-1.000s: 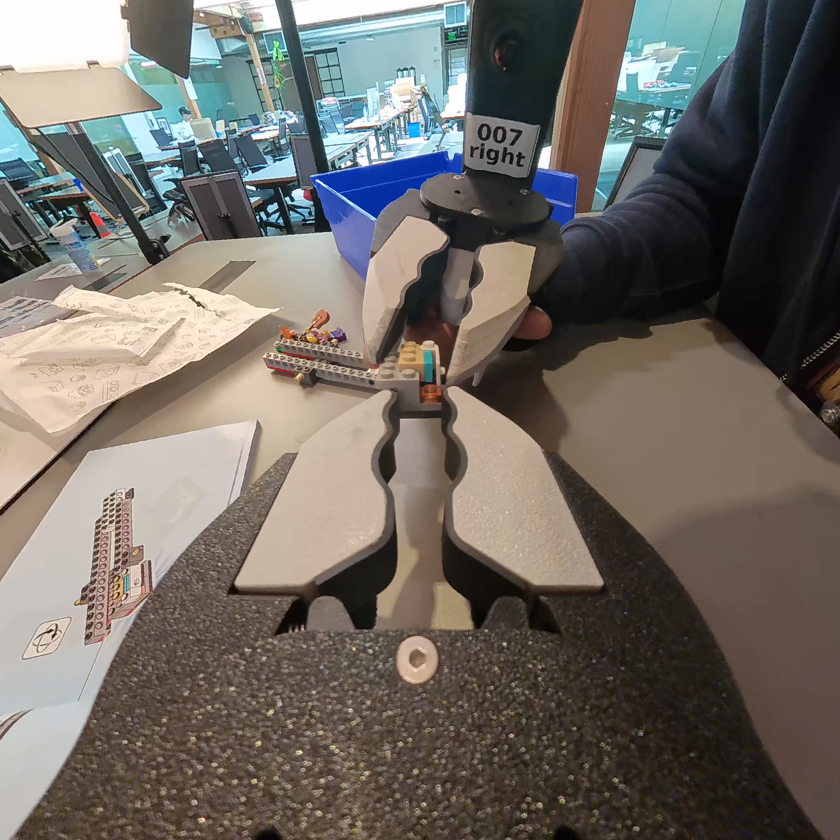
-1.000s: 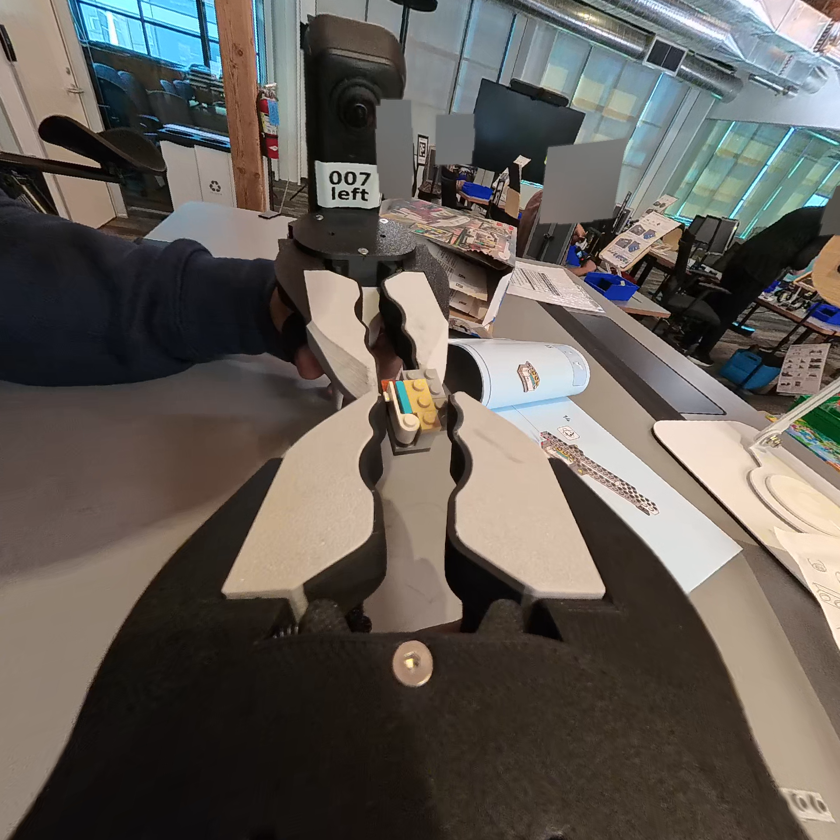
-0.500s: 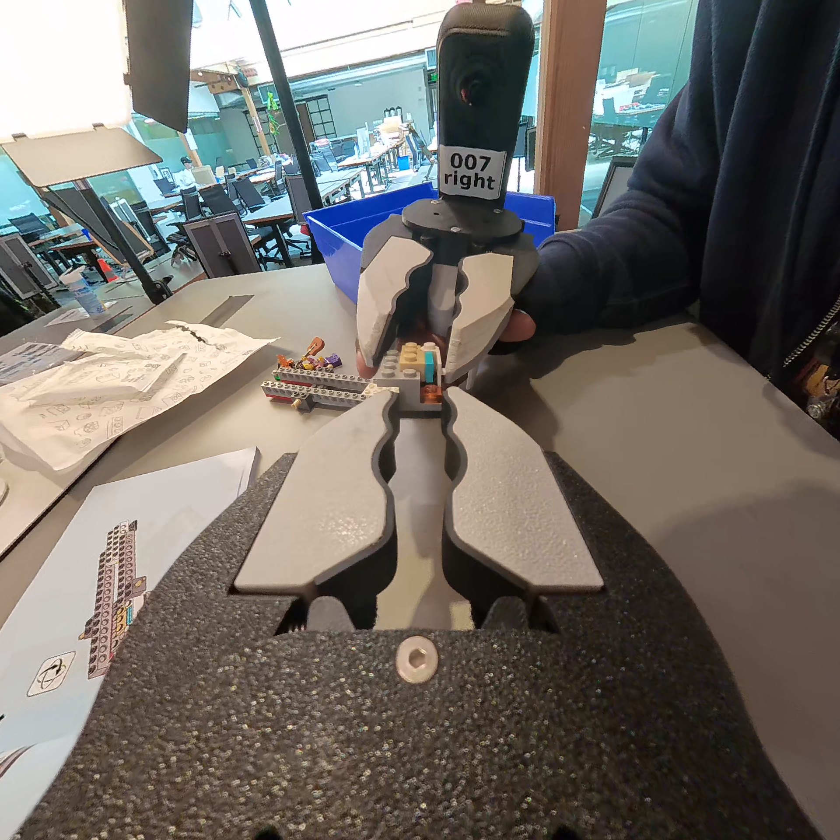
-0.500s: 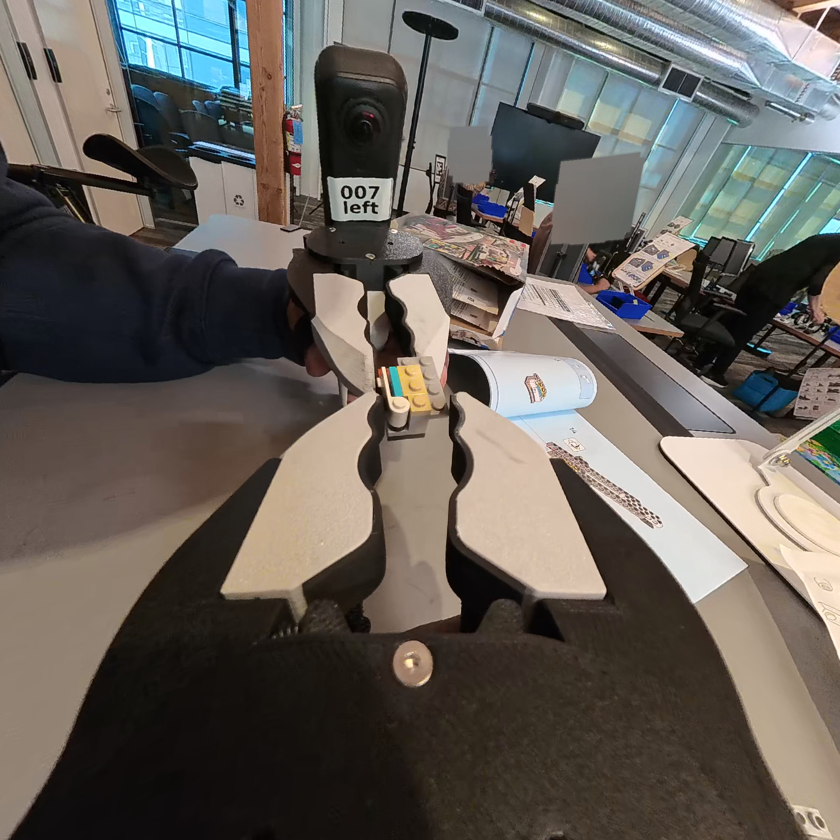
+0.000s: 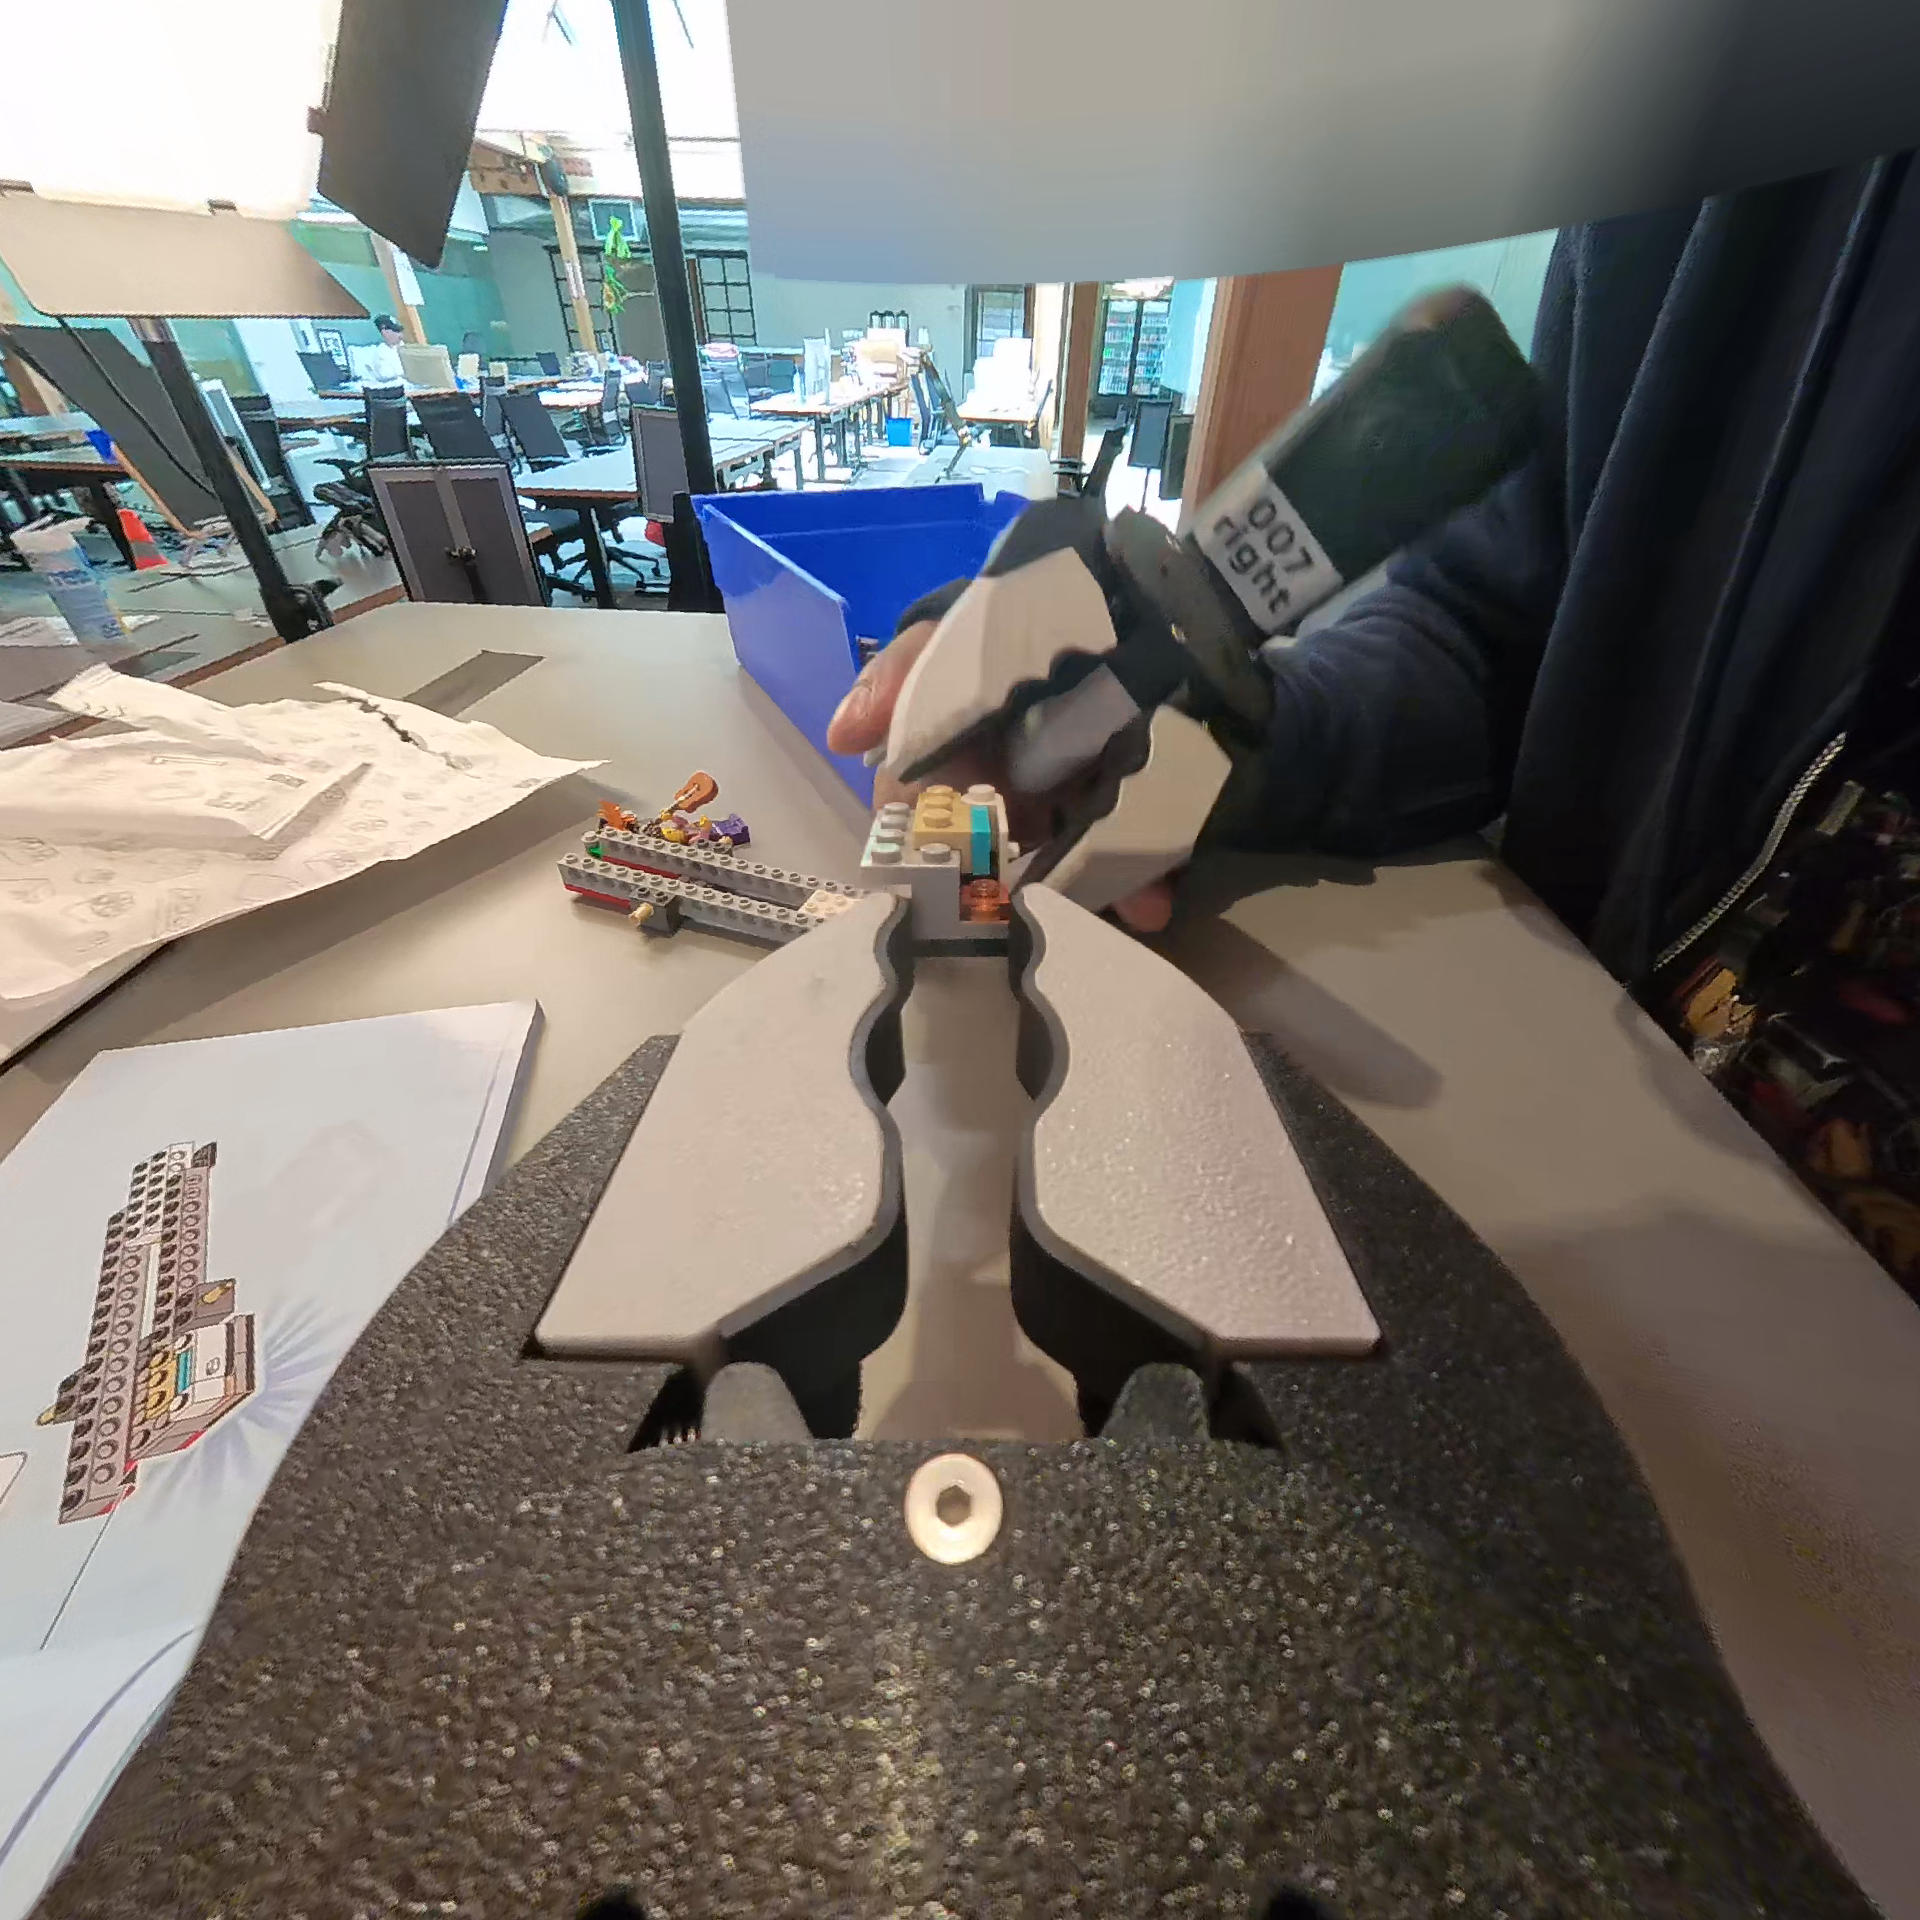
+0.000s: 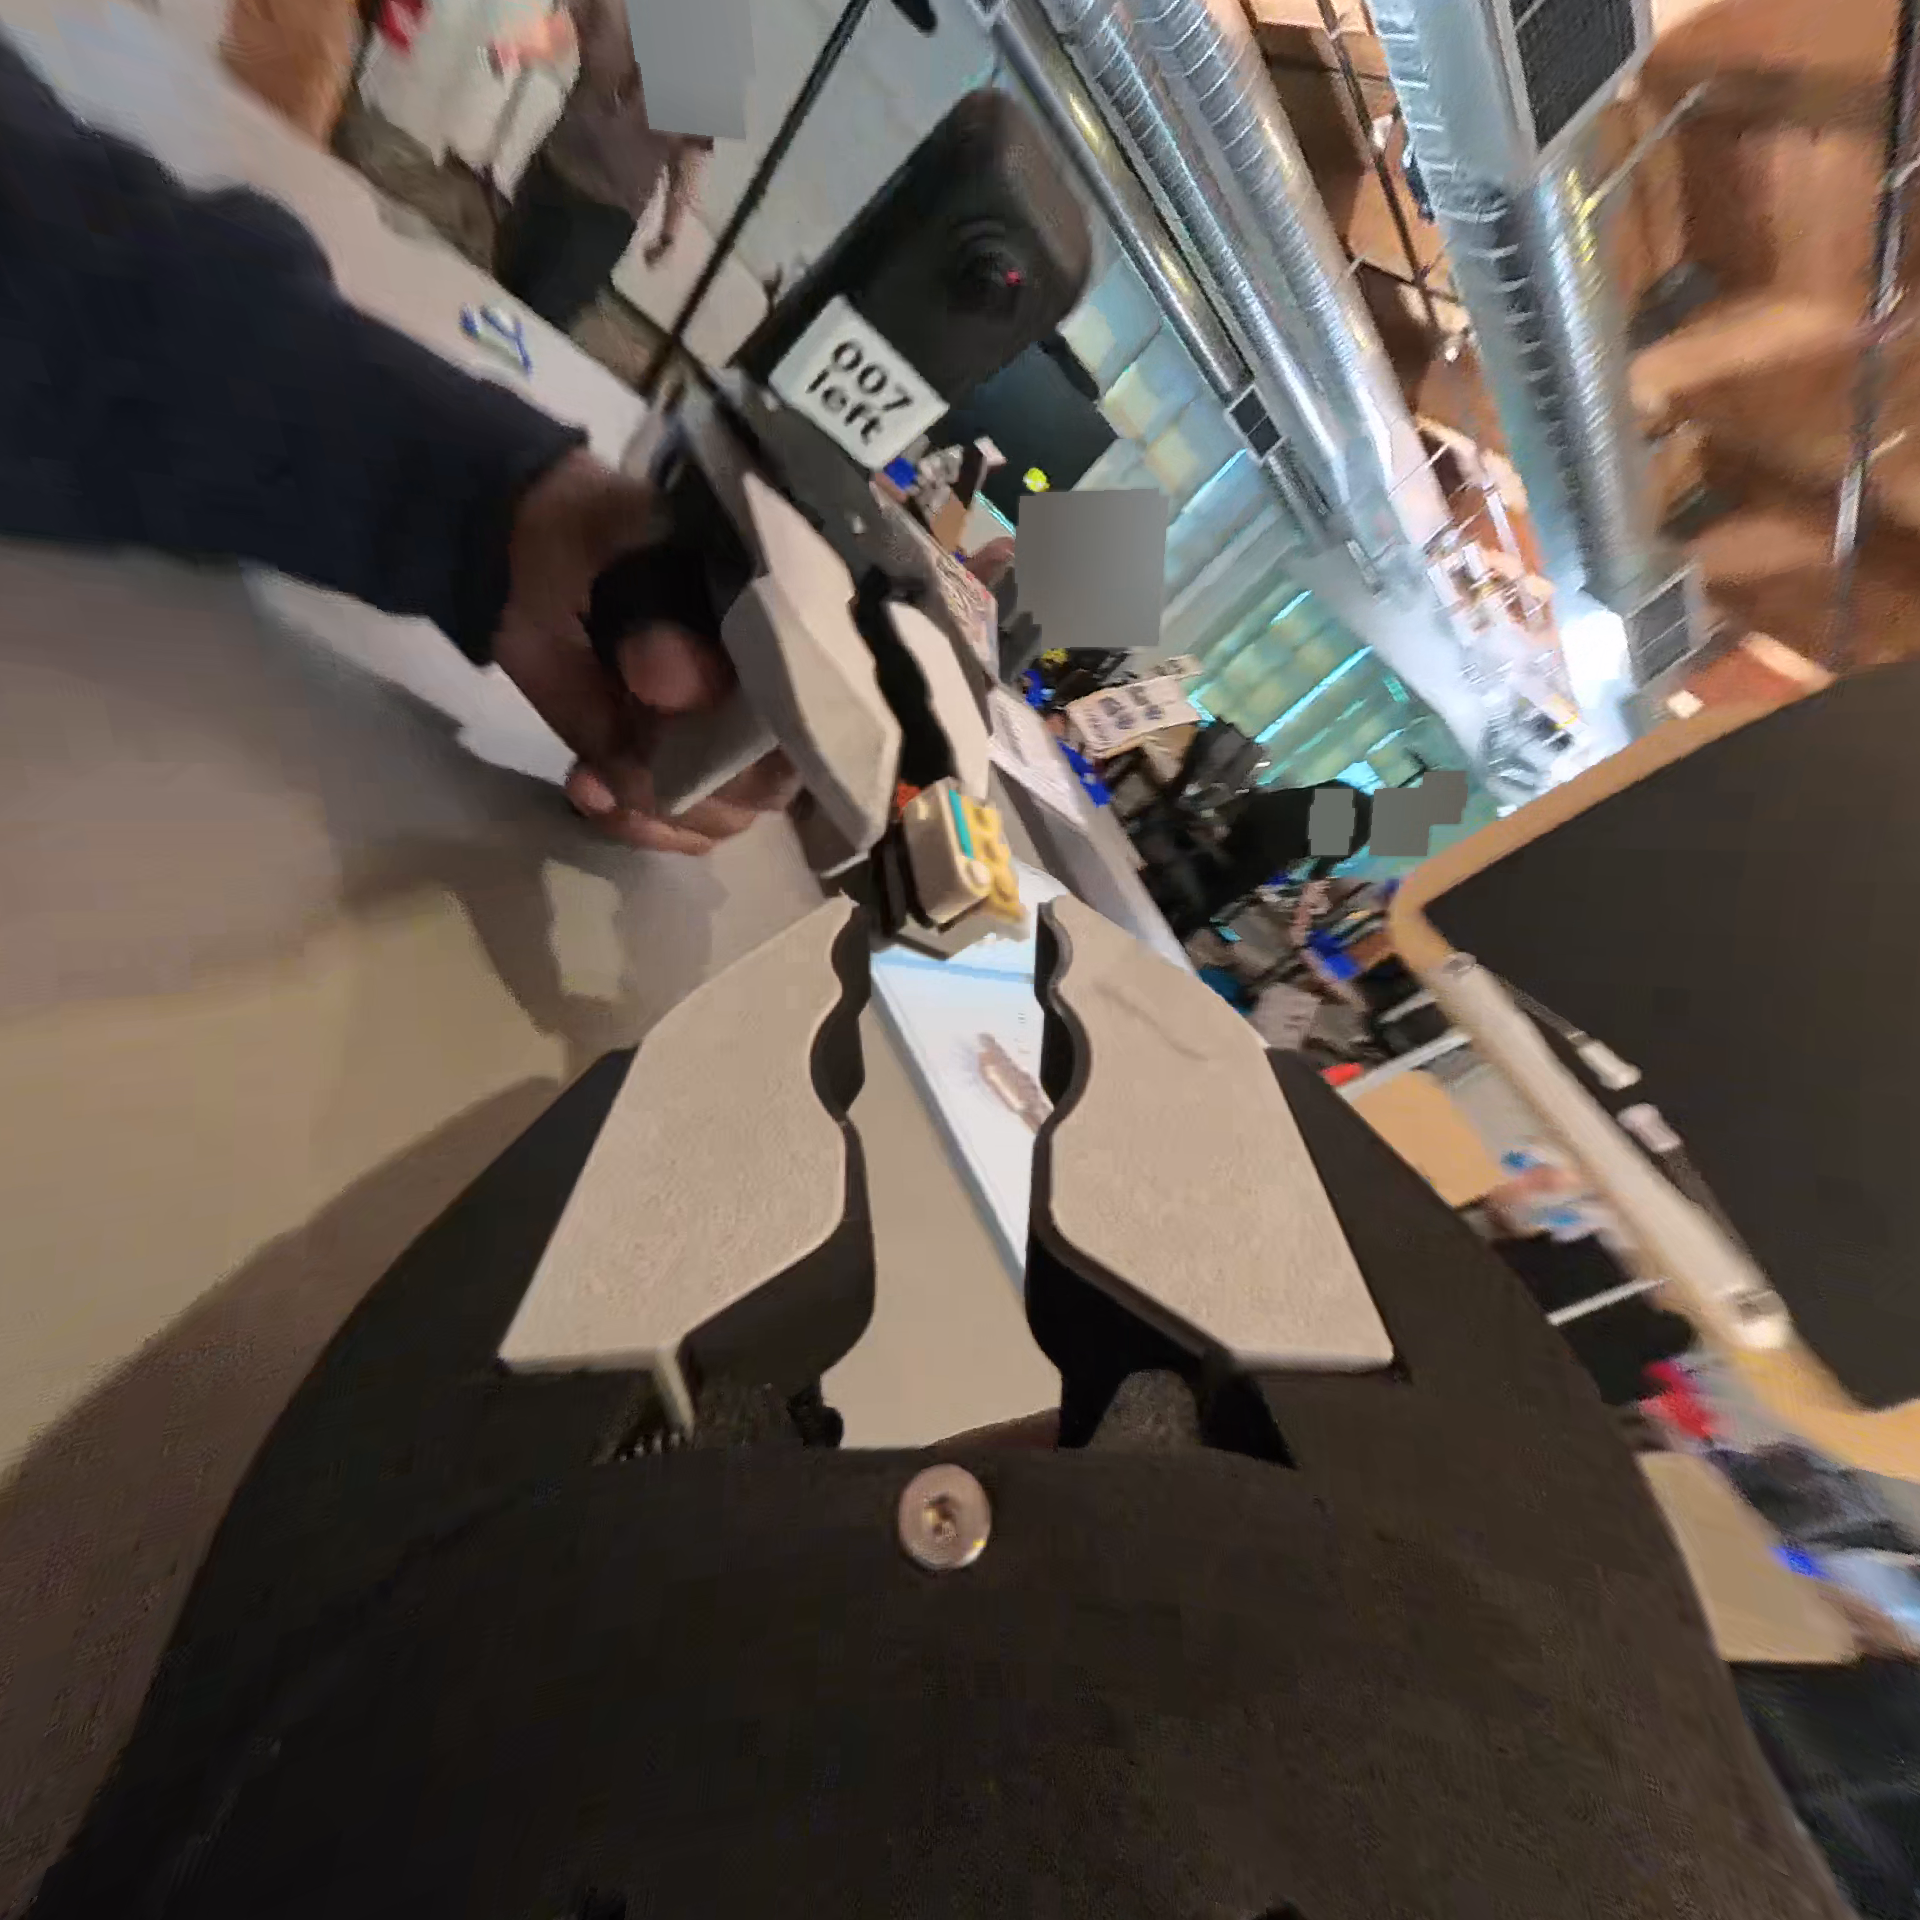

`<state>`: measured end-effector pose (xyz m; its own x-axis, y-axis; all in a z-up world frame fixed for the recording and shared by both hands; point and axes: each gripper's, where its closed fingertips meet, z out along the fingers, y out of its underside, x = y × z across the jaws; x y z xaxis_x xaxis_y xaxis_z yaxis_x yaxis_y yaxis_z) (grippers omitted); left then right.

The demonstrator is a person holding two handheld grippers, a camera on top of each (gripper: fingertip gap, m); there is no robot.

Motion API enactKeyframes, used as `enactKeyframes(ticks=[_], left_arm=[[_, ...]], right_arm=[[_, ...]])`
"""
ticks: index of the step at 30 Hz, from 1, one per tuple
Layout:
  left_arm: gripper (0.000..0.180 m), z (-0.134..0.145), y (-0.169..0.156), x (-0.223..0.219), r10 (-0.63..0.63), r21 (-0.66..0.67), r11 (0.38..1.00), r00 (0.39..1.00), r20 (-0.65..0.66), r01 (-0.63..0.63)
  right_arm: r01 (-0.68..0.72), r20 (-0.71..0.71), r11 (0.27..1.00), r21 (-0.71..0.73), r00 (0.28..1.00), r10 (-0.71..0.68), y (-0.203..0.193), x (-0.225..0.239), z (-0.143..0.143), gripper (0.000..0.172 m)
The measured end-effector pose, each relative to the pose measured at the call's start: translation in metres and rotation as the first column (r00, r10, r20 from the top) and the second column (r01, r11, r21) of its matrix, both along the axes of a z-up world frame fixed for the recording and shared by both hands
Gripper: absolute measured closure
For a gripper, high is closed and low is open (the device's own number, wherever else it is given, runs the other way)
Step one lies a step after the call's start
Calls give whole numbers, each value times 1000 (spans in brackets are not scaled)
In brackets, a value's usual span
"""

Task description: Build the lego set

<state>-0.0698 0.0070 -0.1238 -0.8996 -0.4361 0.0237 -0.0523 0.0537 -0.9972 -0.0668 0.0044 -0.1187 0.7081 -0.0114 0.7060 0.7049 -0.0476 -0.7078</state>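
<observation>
The left gripper (image 5: 958,914) pinches a small brick block (image 5: 940,852) by its base above the table (image 5: 1403,1039); the right gripper (image 6: 948,920), tilted, stands open just beside it, pads off; a longer grey brick build (image 5: 686,883) lies apart

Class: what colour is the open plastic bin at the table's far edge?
Blue bin, clearest in the left wrist view.

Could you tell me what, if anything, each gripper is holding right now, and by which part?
The left gripper grips the small brick assembly by its grey lower base. The right gripper is open at the assembly's upper end and grips nothing.
</observation>
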Motion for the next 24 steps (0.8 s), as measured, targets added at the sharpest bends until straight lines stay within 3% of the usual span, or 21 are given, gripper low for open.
enactKeyframes(ticks=[4,10,24], left_arm=[[164,5,2,-2,-16,-38,999,1000,-16,15],[164,5,0,-3,-27,-49,998,999,-23,25],[164,4,-2,-5,-39,-37,999,999,-15,39]], right_arm=[[100,222,993,55,969,-110,3,1,0,139],[121,364,983,139,917,-164,3,-5,8,144],[102,417,986,130,897,-147,4,-9,8,150]])
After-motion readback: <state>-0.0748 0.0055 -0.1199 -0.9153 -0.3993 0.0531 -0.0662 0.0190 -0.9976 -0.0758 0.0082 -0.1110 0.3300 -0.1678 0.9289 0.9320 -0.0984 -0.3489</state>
